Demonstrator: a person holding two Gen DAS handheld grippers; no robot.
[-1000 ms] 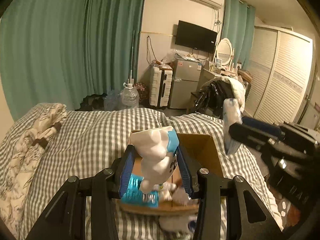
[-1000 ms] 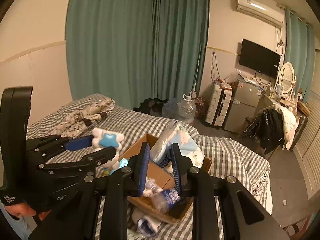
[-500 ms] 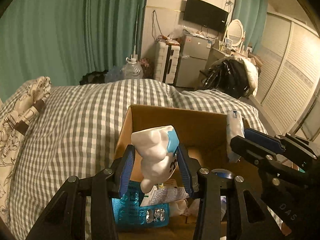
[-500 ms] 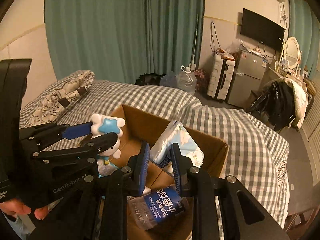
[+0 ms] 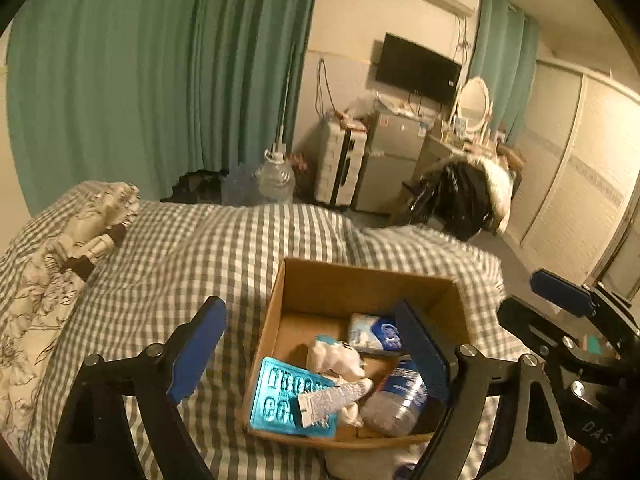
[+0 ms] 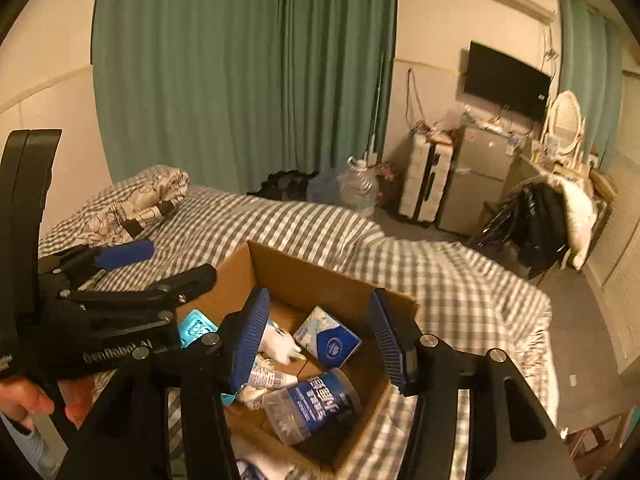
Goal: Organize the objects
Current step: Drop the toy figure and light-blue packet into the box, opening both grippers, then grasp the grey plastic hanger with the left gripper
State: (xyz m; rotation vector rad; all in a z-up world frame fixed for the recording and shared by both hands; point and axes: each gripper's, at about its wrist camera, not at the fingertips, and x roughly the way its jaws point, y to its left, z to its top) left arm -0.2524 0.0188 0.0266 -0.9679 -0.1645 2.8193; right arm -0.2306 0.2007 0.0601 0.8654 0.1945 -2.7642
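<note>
A brown cardboard box (image 5: pixel 360 280) (image 6: pixel 304 268) sits on the checked bed. Inside lie a white plush toy (image 5: pixel 334 358) (image 6: pixel 276 344), a tissue pack (image 5: pixel 374 334) (image 6: pixel 328 338), a plastic water bottle (image 5: pixel 396 400) (image 6: pixel 316 404), a blue blister pack (image 5: pixel 280 398) (image 6: pixel 194 330) and a tube (image 5: pixel 334 398) (image 6: pixel 270 378). My left gripper (image 5: pixel 316 352) is open and empty above the box's near left side. My right gripper (image 6: pixel 320 338) is open and empty above the box.
The grey checked bedspread (image 5: pixel 180 256) covers the bed, with a floral pillow (image 5: pixel 60 256) at the left. Beyond the bed stand a water jug (image 5: pixel 276 180), a suitcase (image 5: pixel 340 164), a small fridge (image 5: pixel 390 164) and a chair with clothes (image 5: pixel 468 196). Something white (image 5: pixel 348 464) lies by the box's near edge.
Both grippers have opened. The plush toy left my left gripper and the tissue pack left my right gripper; both now lie in the box. Both grippers have pulled back.
</note>
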